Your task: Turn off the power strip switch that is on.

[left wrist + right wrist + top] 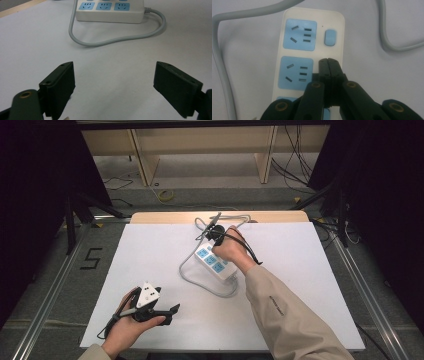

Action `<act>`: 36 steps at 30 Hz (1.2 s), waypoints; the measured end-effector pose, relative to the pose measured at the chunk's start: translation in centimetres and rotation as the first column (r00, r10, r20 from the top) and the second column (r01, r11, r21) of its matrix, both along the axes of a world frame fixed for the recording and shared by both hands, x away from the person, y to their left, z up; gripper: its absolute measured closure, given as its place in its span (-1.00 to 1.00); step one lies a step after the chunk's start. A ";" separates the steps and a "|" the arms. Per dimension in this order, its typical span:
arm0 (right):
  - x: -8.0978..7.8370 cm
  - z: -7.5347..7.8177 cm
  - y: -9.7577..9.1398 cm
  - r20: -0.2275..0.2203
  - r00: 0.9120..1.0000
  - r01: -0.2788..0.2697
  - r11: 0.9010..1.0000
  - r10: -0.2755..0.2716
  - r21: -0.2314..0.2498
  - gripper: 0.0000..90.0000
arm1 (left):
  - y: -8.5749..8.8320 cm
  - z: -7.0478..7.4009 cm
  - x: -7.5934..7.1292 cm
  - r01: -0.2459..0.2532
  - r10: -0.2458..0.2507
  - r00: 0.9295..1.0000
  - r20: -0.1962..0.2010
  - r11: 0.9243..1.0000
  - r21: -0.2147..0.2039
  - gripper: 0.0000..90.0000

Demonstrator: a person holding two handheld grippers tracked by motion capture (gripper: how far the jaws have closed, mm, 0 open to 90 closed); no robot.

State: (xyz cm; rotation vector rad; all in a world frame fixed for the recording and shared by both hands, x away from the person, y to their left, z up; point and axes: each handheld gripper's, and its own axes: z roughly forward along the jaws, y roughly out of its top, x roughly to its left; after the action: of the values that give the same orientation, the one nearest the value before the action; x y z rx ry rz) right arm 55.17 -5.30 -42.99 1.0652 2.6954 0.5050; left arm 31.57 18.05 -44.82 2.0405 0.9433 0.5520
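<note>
A white power strip (216,264) with blue sockets lies mid-table, and its grey cable (200,285) loops round its near side. My right gripper (212,245) hangs over the strip's far end. In the right gripper view my right gripper (328,61) is shut with nothing between its jaws. Its tip lies over the white edge of the power strip (312,13), beside the second socket and just short of the blue switch (330,37). Whether it touches I cannot tell. My left gripper (170,302) rests at the near left. In its own view my left gripper (115,72) is open and points at the power strip (110,15).
The white table top (300,270) has free room to the right and the near middle. More cable and a black plug (212,222) lie at the far edge. Wooden shelving and loose floor cables stand beyond the table.
</note>
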 end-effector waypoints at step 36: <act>-2.2 1.1 -3.3 0.056 0.998 0.014 0.996 -0.019 0.091 1.00 | 0.0 0.0 0.0 -0.008 0.008 1.000 0.001 1.000 0.004 -0.62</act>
State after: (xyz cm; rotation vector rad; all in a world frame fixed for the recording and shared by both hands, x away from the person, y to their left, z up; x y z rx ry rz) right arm 52.99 -8.64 -41.88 1.0777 2.6351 0.6501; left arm 31.55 18.06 -44.82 2.0409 0.9507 0.5597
